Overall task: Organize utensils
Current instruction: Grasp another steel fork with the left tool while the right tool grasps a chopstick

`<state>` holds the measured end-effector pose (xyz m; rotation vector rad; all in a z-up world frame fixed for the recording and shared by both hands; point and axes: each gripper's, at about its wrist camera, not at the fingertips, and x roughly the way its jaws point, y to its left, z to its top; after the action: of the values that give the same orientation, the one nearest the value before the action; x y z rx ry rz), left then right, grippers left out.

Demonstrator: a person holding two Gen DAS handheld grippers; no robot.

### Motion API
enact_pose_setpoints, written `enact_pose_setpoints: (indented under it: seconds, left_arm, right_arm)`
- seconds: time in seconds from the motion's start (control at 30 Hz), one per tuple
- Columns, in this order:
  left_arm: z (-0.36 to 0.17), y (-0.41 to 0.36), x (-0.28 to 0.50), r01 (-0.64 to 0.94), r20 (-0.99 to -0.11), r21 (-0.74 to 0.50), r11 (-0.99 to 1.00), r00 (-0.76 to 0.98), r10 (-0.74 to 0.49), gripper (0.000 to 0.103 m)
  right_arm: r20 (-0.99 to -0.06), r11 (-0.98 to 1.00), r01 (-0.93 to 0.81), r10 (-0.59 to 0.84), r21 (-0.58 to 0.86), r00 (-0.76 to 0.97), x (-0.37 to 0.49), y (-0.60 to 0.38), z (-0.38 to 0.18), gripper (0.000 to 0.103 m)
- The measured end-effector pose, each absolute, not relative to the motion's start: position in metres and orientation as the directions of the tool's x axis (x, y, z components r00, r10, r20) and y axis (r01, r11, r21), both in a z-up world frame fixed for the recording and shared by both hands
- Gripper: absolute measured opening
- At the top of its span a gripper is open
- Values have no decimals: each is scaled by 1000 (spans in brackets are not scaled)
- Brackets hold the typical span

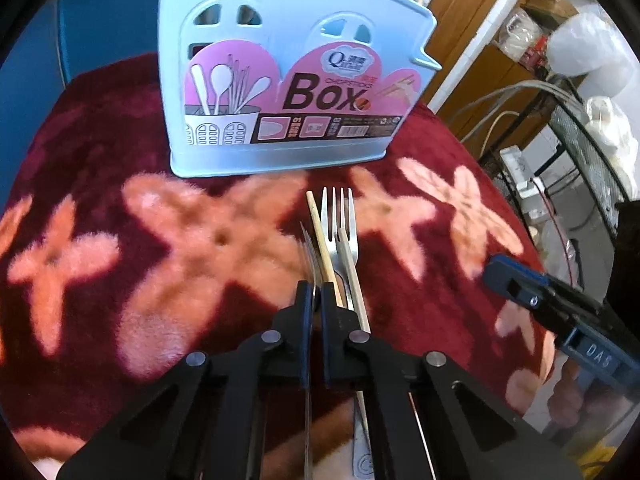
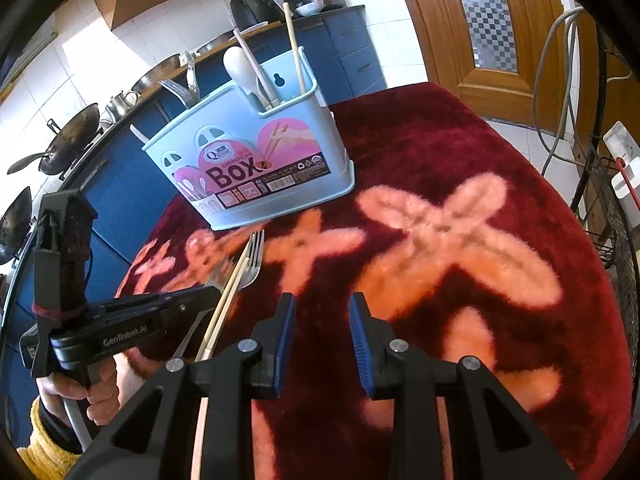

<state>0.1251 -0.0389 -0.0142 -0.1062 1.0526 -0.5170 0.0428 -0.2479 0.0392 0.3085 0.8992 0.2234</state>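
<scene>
The left tool (image 1: pixel 316 296) is pinched right down on a thin steel fork (image 1: pixel 309 254), black pads tight against the metal with the tines poking out ahead, tipped on edge. Just beside it on the right lie a pale wooden chopstick (image 1: pixel 320 240), a second fork (image 1: pixel 338 216) flat on its back, and a cream-coloured stick (image 1: pixel 350 264) across it, all bunched and touching. From the right-hand view the left tool's body reads "GenRobot.AI", gripped by a hand (image 2: pixel 92 396) in a mustard knitted sleeve (image 2: pixel 44 448).

The right tool (image 2: pixel 322 312) hangs partly open, blue ribbed pads apart with nothing between them, over bare cloth to the right of the utensil bunch. Its side shows in the left view with "DAS" lettered on it.

Underneath is a plush, deep red cloth (image 2: pixel 420 140) with fuzzy salmon-pink flower crosses, covering the tabletop. At the far side stands the pale blue plastic caddy (image 1: pixel 288 24), arched cut-outs in its wall, pink label reading "Q", "CHOPSTICKS" and big "Box". Inside it: a white spoon (image 2: pixel 240 68), chopsticks (image 2: pixel 294 48) standing upright, and clear plastic handles in the left compartment.

Open cloth spreads wide to the right of the forks; the cloth's edge rolls away on the right toward a wire rack (image 2: pixel 612 216).
</scene>
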Motion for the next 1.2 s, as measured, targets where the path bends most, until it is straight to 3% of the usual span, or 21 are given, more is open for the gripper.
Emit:
enact_pose_setpoints:
  seconds: [0.83, 1.07, 1.2]
  left_arm:
    - [23, 37, 91, 215, -671, -325, 921, 634, -384, 0]
    - [24, 44, 87, 218, -650, -349, 911, 645, -403, 0]
    - [25, 46, 86, 220, -641, -360, 907, 648, -412, 0]
  right_arm:
    - [-797, 910, -187, 414, 369, 439, 69, -168, 29, 30]
    - [-831, 920, -169, 392, 354, 394, 82, -157, 18, 12]
    - [-816, 904, -163, 427, 395, 390, 82, -161, 18, 9]
